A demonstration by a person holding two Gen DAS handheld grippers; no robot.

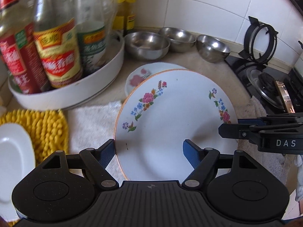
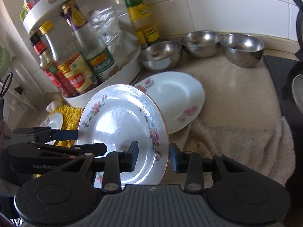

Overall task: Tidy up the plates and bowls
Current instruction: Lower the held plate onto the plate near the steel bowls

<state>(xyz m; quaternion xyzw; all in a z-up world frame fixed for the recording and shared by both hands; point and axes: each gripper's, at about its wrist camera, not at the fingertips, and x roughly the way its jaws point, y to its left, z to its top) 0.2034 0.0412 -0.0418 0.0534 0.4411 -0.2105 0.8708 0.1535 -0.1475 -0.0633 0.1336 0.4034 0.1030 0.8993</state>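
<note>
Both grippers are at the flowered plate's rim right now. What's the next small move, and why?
Probably close the right gripper on the flowered plate: its fingers straddle the rim with gaps on both sides, so it isn't gripping yet. The left gripper also looks open around the near edge. The plate with pink roses lies just behind, a likely stacking spot.

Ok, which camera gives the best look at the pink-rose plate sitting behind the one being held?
The right wrist view: nearly the whole pink-rose plate shows, resting on the counter beyond the held floral plate. In the left wrist view only a crescent of it shows above that plate's rim.
</note>
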